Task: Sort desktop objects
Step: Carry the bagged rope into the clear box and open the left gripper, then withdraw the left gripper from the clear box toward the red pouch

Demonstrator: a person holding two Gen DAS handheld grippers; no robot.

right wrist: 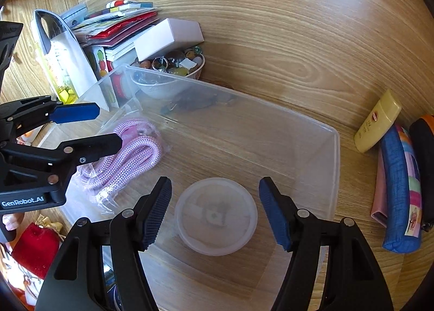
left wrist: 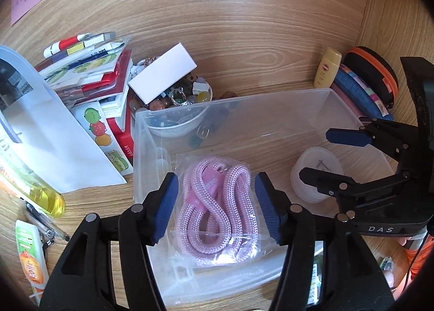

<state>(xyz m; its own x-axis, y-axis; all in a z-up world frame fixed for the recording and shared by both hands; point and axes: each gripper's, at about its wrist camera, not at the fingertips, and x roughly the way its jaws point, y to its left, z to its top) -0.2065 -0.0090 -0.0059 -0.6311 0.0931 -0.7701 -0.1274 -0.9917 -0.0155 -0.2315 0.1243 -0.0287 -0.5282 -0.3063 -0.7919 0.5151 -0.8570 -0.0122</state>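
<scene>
The clear plastic bin [right wrist: 335, 164] sits in the middle of the wooden desk [right wrist: 271, 39], and it is where I am gathering the loose things. Two are already on its floor: the bagged pink rope [left wrist: 217, 210] toward my left side and the round frosted container [right wrist: 216, 216] toward my right, well apart from each other. My left gripper [left wrist: 216, 206] hovers over the rope with its fingers apart, one on each side of the bag, gripping nothing. My right gripper [right wrist: 215, 213] hangs over the round container the same way, spread wide and not touching it. I judge both items as dropped off, so each hand is free for the next pick. Outside the bin wait the bowl of beads [right wrist: 187, 67] with a white box [right wrist: 168, 38] lying across it, the book stack [left wrist: 89, 72], and the yellow sunscreen bottle [right wrist: 377, 121] beside the pouches [right wrist: 401, 191].
</scene>
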